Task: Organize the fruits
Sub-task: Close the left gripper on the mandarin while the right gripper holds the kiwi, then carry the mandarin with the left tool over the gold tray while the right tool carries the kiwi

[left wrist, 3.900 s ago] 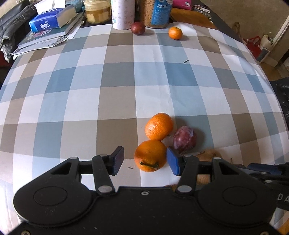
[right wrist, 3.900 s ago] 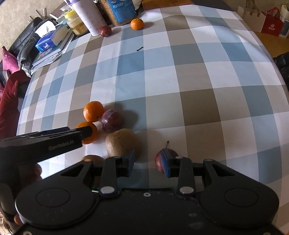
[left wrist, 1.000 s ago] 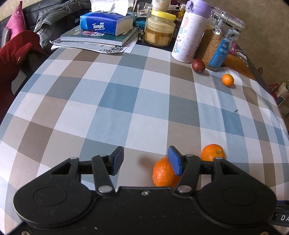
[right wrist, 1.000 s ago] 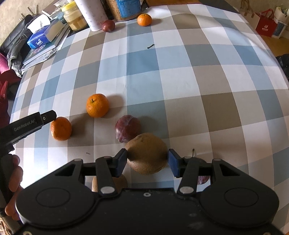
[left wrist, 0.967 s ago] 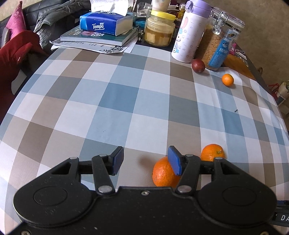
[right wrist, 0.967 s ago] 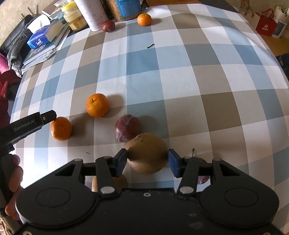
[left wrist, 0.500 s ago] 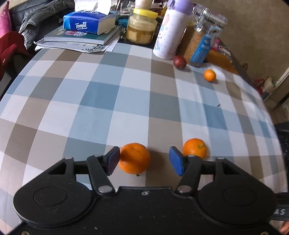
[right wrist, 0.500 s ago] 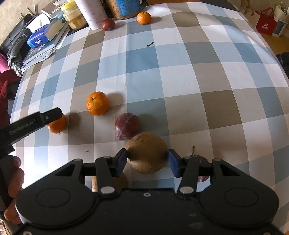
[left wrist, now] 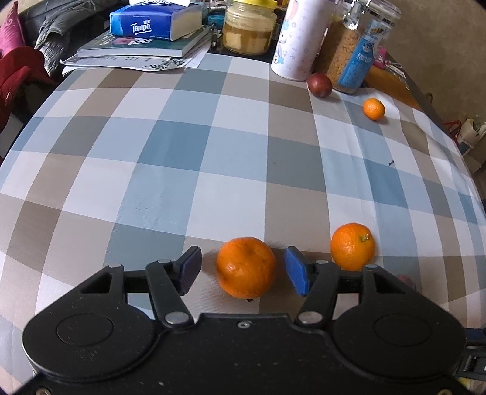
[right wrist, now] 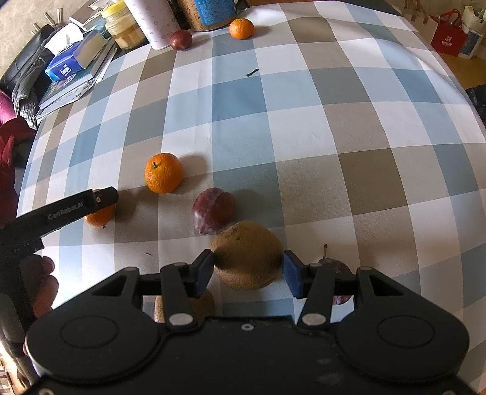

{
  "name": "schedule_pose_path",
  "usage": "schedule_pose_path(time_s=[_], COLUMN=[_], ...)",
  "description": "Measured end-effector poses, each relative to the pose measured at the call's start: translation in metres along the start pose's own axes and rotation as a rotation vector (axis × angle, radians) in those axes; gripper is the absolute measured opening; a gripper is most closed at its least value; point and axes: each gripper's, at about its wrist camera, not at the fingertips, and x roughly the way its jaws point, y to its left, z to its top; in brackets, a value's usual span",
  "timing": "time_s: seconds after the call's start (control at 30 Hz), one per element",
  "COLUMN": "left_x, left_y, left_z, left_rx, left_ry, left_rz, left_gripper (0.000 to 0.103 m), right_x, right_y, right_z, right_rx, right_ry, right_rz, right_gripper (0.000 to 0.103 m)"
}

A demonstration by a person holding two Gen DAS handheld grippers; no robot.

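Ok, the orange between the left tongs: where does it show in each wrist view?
Left wrist: orange low centre, between the open left tongs, pads clear of it.
Right wrist: same orange at left, half hidden under the left tongs' arm.
Shared landmark: stemmed orange beside it.

The checked tablecloth (left wrist: 170, 142) looks like matt woven cloth. The mandarin (left wrist: 246, 267) at lower centre has a dimpled, faintly shiny peel; the kiwi (right wrist: 246, 254) has rough, fuzzy brown skin, the plum (right wrist: 213, 210) above it a smooth dull-glossy one. Upper centre, the jar (left wrist: 249, 29) is clear glass; the tissue pack (left wrist: 152, 22) wears glossy plastic film
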Motion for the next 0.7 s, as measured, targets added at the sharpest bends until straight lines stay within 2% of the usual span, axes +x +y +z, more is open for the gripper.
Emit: schedule_pose_path(time_s=[0.1, 0.23, 0.43, 0.63, 0.7], left_x=[0.002, 0.003, 0.002, 0.002, 0.002], left_y=[-0.003, -0.007, -0.012, -0.011, -0.012], left_z=[-0.001, -0.002, -0.003, -0.003, -0.003], left_rx=[0.009, 0.036, 0.056, 0.053, 0.053], left_ry=[0.002, -0.002, -0.015, -0.013, -0.013], left_rz=[0.004, 0.007, 0.024, 0.02, 0.019], left_gripper=[0.061, 0.05, 0.05, 0.05, 0.05], right_x=[0.001, 0.0, 0.005, 0.028, 0.03], right_y=[0.0, 0.002, 0.004, -0.006, -0.008], right_z=[0.001, 0.001, 0.004, 0.007, 0.007], right_rx=[-0.001, -0.004, -0.018, 0.064, 0.08], right_ry=[-0.001, -0.007, -0.014, 0.084, 0.09], right_rz=[-0.002, -0.008, -0.009, 0.111, 0.128], right_gripper=[0.054, 0.054, 0.055, 0.053, 0.053])
